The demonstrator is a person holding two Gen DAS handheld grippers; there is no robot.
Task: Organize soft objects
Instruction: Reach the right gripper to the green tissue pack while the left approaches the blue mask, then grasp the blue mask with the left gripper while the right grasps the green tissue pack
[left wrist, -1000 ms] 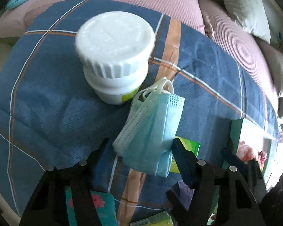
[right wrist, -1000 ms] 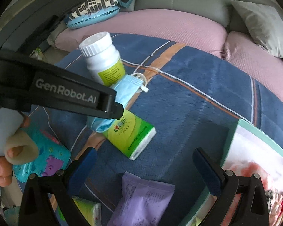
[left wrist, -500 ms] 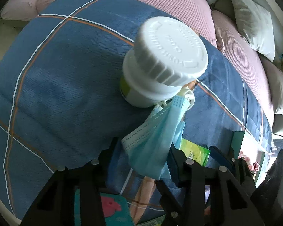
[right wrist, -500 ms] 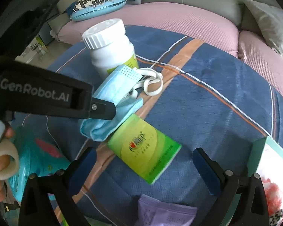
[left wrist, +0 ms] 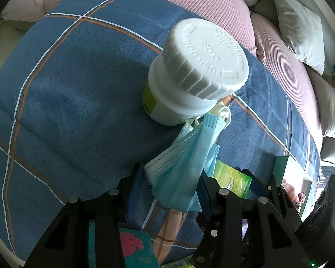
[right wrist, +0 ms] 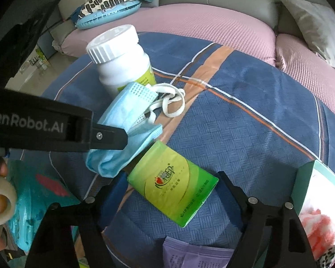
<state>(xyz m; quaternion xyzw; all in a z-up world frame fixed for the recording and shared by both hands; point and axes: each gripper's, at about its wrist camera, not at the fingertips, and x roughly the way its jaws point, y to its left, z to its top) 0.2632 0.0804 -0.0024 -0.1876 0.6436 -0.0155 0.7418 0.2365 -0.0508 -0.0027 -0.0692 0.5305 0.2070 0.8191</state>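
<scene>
My left gripper [left wrist: 169,183] is shut on a folded light-blue face mask [left wrist: 185,167] and holds it lifted above the blue plaid blanket [left wrist: 67,93]; the mask also shows in the right wrist view [right wrist: 127,122], its white ear loops [right wrist: 169,102] dangling. My right gripper [right wrist: 172,192] is open, its fingers on either side of a green tissue pack [right wrist: 172,181] that lies on the blanket. A white pill bottle [left wrist: 196,71] stands just behind the mask.
A purple tissue pack [right wrist: 196,254] lies near the right gripper. A teal-rimmed box [right wrist: 310,183] with pink and patterned soft items is at the right. A teal packet [right wrist: 33,192] lies at the left. Pink cushions [right wrist: 212,22] and grey pillows lie behind.
My left gripper closed on the mask and lifted it off the blanket. My right gripper moved forward so the green tissue pack now lies between its open fingers.
</scene>
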